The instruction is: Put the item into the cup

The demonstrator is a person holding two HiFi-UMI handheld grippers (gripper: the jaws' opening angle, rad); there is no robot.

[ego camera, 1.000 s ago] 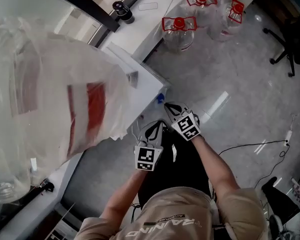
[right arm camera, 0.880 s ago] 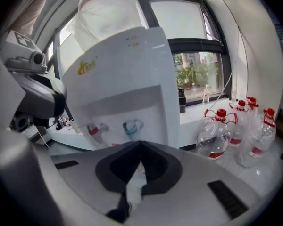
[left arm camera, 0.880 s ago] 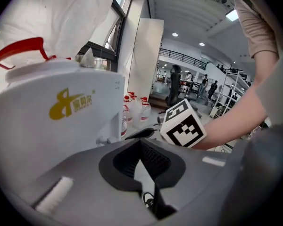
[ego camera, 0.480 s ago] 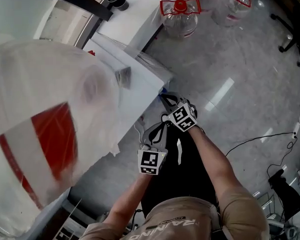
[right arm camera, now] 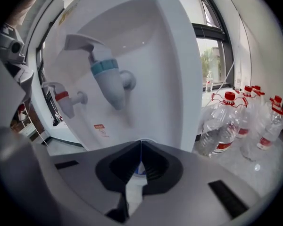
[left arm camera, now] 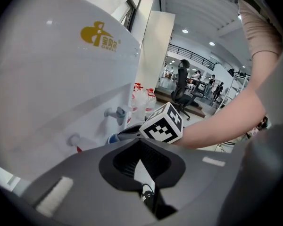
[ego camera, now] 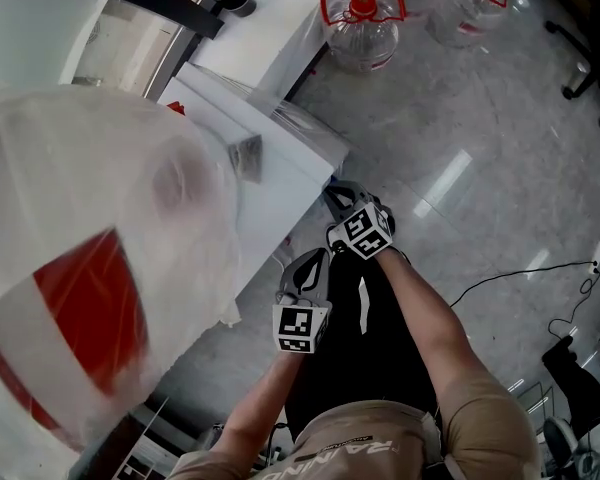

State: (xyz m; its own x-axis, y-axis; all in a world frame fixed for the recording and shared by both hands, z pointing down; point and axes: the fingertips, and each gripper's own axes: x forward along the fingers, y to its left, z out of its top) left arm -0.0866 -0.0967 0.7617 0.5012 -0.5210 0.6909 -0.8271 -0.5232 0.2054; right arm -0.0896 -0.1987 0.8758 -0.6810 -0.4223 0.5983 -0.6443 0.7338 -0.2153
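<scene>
My right gripper (right arm camera: 140, 142) is shut, pinching what looks like the rim of a small blue cup (right arm camera: 140, 169), just below the blue tap (right arm camera: 108, 76) of the white water dispenser (ego camera: 280, 168). The left gripper view shows the same blue cup (left arm camera: 114, 138) at the right gripper's tips, under the taps. In the head view the right gripper (ego camera: 332, 190) is up against the dispenser's front. My left gripper (ego camera: 315, 258) hangs beside it, nearer my body, shut with nothing between its fingers (left arm camera: 140, 144). No separate item shows.
A red tap (right arm camera: 66, 98) sits left of the blue one. A large water bottle (ego camera: 90, 268) tops the dispenser and fills the head view's left. Several red-capped water jugs (right arm camera: 221, 124) stand on the floor at the right. A cable (ego camera: 520, 268) crosses the floor.
The head camera has shifted, so the big bottle looms larger. My left gripper has drawn back a little toward my body. The right gripper stays at the dispenser's front.
</scene>
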